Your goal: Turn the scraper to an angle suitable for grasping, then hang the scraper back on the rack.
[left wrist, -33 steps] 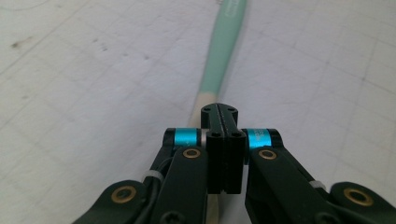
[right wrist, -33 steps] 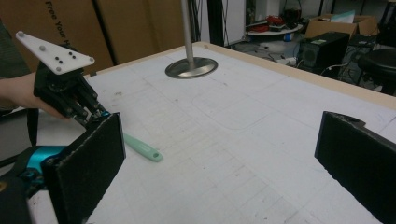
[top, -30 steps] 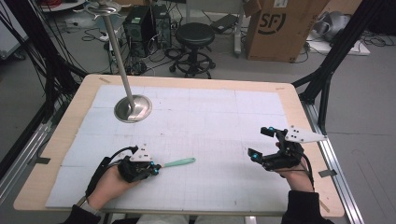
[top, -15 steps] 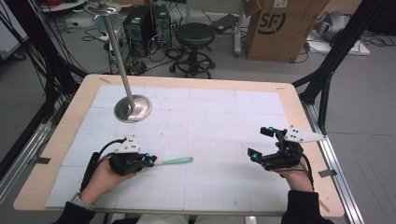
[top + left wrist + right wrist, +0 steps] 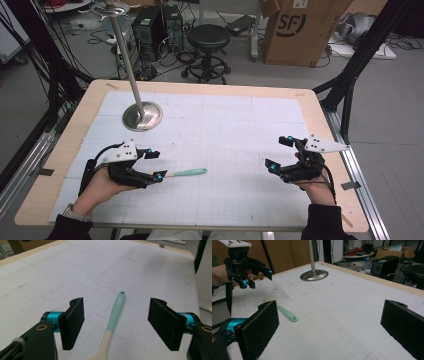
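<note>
Left gripper (image 5: 152, 165) jaws have just been opening, spread wide now, and the spatula (image 5: 186, 173) lies flat on the white mat (image 5: 230, 130) between them, untouched. Best to lift straight clear so a pad doesn't nudge the handle. Right gripper (image 5: 280, 154) waits well apart, jaws spread, empty. Steel stand (image 5: 142, 115) at the far-left corner; stool (image 5: 208, 37) and cardboard box (image 5: 300, 30) beyond the table

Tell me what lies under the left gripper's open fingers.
Under the left gripper, whose jaws have just been opening, a spoon with a mint-green handle lies flat on the white mat, touching neither finger. Its pale bowl end runs out of the frame's bottom edge, so its shape there is hidden.
</note>
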Motion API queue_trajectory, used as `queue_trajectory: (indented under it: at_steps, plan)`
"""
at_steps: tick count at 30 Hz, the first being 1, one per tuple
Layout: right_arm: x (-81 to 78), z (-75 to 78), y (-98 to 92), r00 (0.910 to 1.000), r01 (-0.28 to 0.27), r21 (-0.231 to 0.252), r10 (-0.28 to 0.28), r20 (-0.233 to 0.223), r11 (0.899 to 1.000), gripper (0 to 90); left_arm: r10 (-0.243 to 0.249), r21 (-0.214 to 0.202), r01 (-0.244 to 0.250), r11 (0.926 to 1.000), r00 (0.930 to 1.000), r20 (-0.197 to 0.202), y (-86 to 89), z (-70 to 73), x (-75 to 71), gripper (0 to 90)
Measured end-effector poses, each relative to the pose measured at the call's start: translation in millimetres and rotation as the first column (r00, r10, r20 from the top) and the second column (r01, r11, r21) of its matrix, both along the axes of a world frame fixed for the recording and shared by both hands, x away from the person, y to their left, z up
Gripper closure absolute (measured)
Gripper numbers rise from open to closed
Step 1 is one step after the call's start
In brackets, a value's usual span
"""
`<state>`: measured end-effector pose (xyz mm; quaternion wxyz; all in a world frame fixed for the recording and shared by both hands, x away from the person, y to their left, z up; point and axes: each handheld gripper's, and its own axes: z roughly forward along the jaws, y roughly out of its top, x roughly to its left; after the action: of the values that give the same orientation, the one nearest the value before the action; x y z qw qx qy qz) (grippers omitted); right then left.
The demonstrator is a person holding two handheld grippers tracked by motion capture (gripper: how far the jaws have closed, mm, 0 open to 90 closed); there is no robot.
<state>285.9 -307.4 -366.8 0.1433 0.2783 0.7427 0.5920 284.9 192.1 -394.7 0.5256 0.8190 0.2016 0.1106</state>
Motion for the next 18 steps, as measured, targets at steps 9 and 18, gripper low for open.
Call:
queue_trajectory:
  at_steps: [9,18]
  plan:
    - [0.7,0.1,2.2,1.0000,-0.005,0.004,0.005,0.002,1.000,0.9,-0.105,0.062,0.106,0.9924,0.9943,-0.019,-7.6,14.6,7.4,19.9]
    - [0.3,0.5,0.4,1.0000,-0.004,0.012,0.004,0.002,1.000,0.9,-0.111,0.148,0.124,0.9812,0.9897,-0.090,-14.9,17.5,29.8,22.8]
